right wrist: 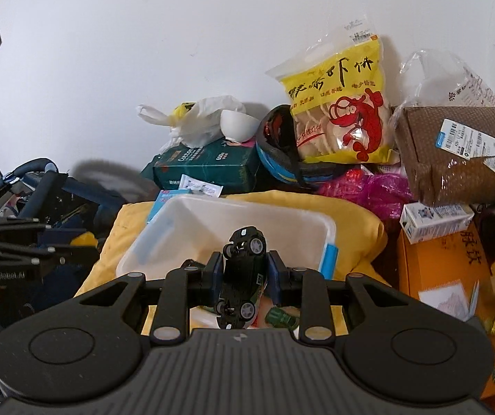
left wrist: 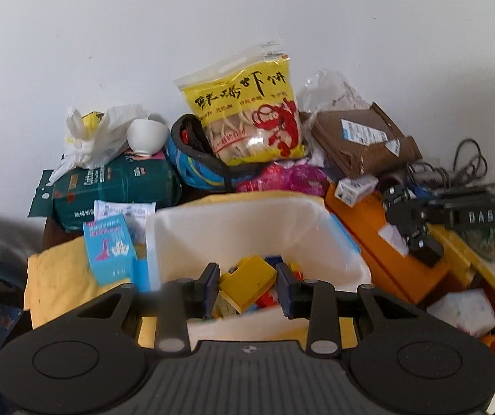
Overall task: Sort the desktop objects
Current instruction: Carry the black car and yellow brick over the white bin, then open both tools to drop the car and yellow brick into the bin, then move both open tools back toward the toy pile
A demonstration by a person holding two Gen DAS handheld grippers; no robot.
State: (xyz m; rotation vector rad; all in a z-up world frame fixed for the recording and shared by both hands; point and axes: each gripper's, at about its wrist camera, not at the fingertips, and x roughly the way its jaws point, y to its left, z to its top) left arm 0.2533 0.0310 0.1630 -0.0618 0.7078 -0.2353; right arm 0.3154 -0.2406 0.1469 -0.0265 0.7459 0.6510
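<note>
The right gripper [right wrist: 242,273] is clamped on a black toy car [right wrist: 244,276], held nose-up between the blue pads, and it hangs right over the near rim of the white bin [right wrist: 164,231]. This looks like the drop-off step: car collected, bin directly ahead. The next move, by the look of it, calls for a short push forward over the rim, then a release so the car falls onto the bin's bare floor.

Over on the other side, the left gripper [left wrist: 247,285] has its jaws apart and nothing between them. It hovers above the same white bin [left wrist: 164,242], where a yellow block [left wrist: 249,282] and other bright toy pieces lie in a heap at the bottom. From the left wrist view, the right gripper [left wrist: 416,238] shows at the right, above the orange box [left wrist: 378,242].

Room is tight. The bin sits on a yellow cushion [right wrist: 351,221], hemmed in by a green tissue pack [right wrist: 209,169], a shrimp cracker bag [right wrist: 340,110] propped against the wall, a brown parcel [right wrist: 455,152] and a small white carton [right wrist: 434,221] lying on the orange box. The clear way in is from the near side and from above. Both grippers share that opening, so they could bump if both go in at once. A green toy [right wrist: 282,316] lies just under the right gripper.
</note>
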